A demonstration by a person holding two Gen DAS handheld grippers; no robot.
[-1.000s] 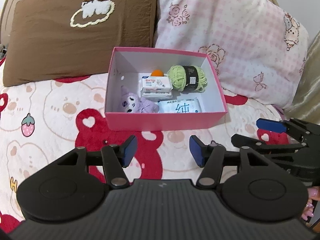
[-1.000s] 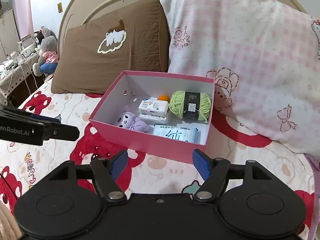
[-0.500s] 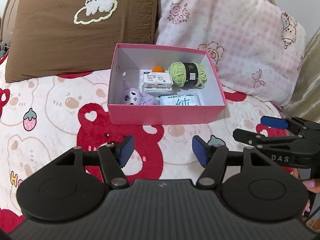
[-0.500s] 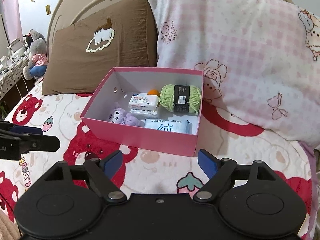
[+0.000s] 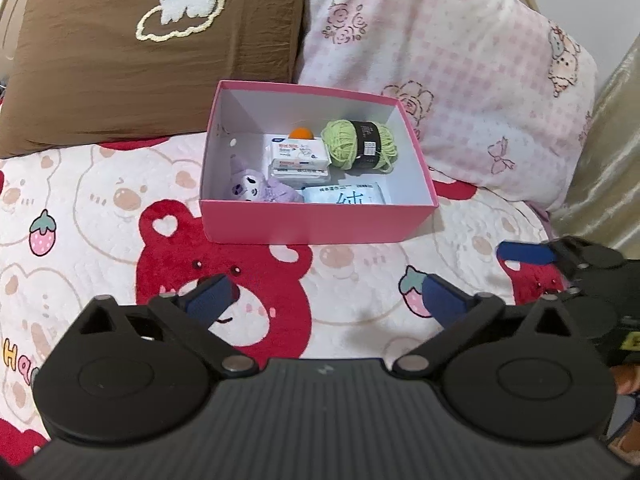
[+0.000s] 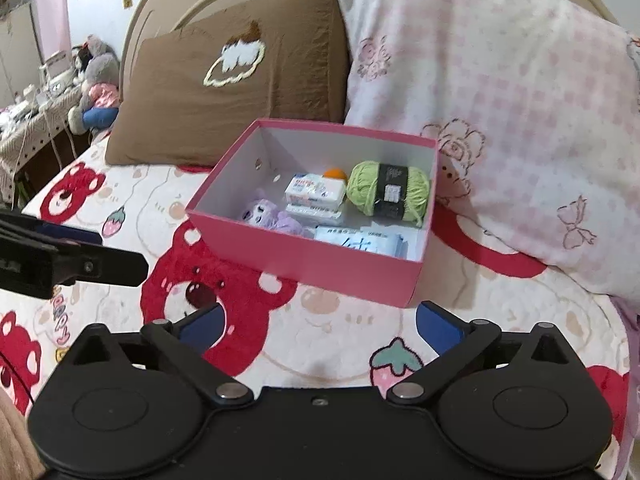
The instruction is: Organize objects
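Pink cardboard box (image 5: 316, 226) sits on bear-print bed cover (image 5: 100, 208), holding green yarn ball (image 5: 360, 145), purple plush toy (image 5: 256, 189), white tissue packs (image 5: 298, 160). Left gripper (image 5: 326, 294) and right gripper (image 6: 318, 322): fingers spread wide, empty, near box.

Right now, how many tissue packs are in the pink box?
3: two white packs stacked in the box's middle, the top pack on a lower pack, and a blue pack against the near wall. More may lie hidden.

A large Chinese character, 纯, is printed on the wipes pack (image 5: 345, 199) at the pink box's (image 5: 316, 229) near side. Other labels are too blurred to read.
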